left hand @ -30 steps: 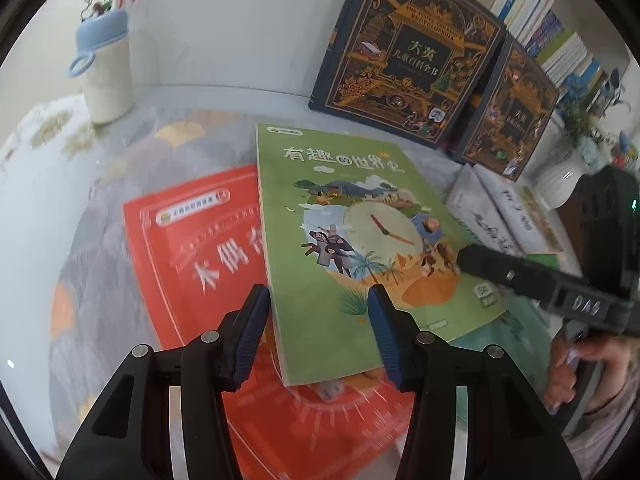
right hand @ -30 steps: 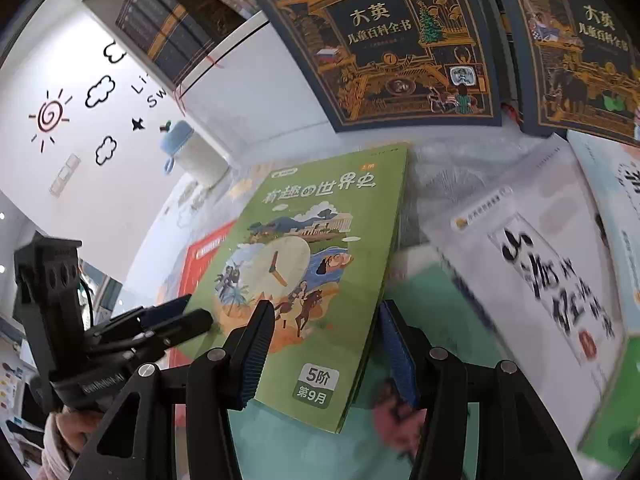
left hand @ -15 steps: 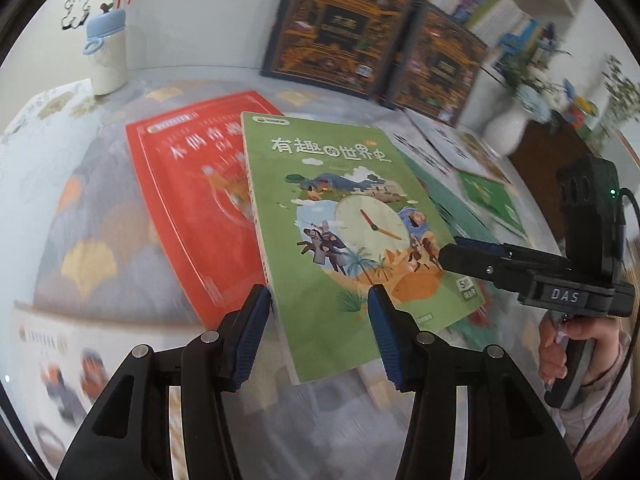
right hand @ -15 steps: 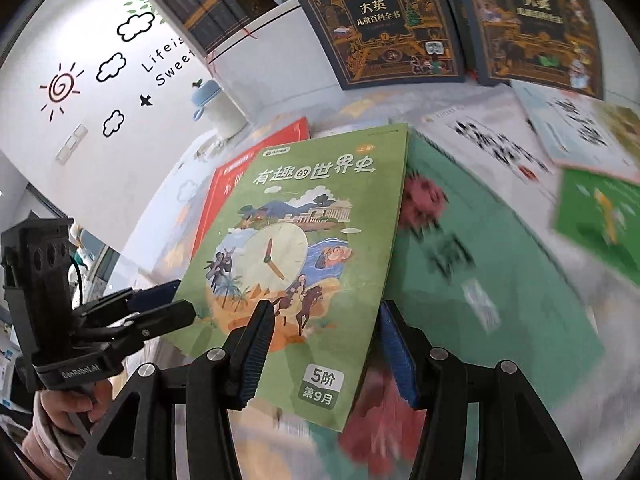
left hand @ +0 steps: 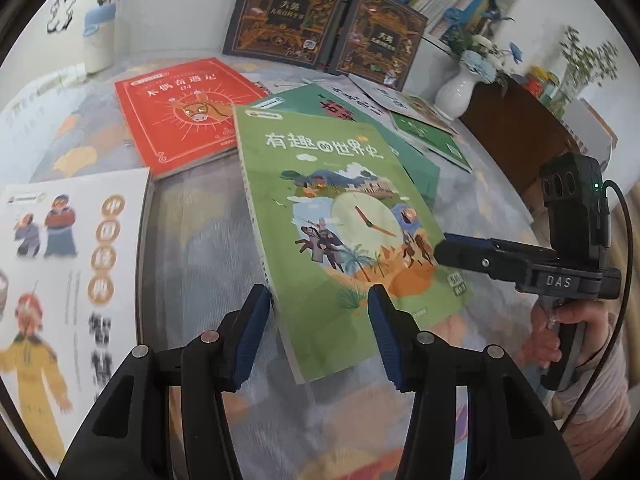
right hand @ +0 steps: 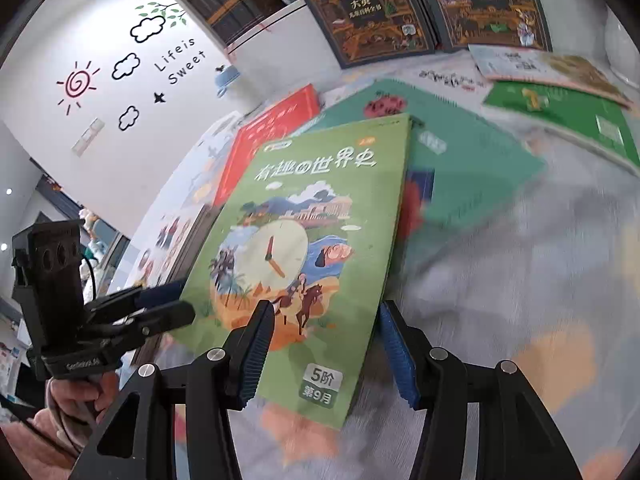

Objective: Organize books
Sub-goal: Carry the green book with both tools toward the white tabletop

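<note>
Here a green book is carried level above the cloth-covered surface, its near corners clamped by the left claw and right claw, probably so it stays flat, clear of the red book.

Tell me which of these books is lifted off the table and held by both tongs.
The light green book with the clock on its cover. The left tongs and right tongs each grip a near corner, while the red donkey book and the others lie flat.
</note>
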Demonstrator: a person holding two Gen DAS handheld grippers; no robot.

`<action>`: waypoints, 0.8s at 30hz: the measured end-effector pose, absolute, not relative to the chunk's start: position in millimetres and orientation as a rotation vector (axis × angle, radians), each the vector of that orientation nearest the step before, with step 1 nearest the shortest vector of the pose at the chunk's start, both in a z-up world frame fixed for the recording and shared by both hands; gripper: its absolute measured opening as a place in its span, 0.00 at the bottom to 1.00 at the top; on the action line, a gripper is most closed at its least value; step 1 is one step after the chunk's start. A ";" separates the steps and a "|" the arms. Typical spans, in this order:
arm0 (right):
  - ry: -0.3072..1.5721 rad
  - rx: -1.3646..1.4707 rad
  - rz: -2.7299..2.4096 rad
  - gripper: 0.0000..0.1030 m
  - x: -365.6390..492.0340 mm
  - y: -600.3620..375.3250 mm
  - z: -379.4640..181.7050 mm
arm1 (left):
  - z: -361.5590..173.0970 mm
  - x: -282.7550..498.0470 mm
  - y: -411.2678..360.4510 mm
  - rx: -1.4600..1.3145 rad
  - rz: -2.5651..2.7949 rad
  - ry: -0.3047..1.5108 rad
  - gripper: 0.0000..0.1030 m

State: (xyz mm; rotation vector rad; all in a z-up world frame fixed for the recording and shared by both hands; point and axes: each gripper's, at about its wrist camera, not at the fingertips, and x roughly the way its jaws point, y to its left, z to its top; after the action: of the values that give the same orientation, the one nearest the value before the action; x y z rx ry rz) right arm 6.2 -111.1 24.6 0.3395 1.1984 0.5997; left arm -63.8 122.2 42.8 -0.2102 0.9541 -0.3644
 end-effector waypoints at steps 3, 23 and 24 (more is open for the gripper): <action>1.198 0.348 0.617 0.52 -11.7 -114.4 22.5 | 39.6 -78.0 121.3 -0.213 -0.384 0.969 0.46; 1.146 0.363 0.756 0.45 10.3 -176.0 39.3 | 35.6 -47.0 134.0 -0.289 -0.287 0.974 0.46; 1.166 0.364 0.746 0.45 7.9 -167.4 30.5 | 32.1 -44.6 135.1 -0.295 -0.282 0.979 0.46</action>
State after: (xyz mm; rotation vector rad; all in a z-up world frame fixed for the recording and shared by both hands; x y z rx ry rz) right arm 7.9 -167.4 30.5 0.3643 1.1656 0.7456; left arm -44.6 135.1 32.1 -0.2946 0.9789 -0.2825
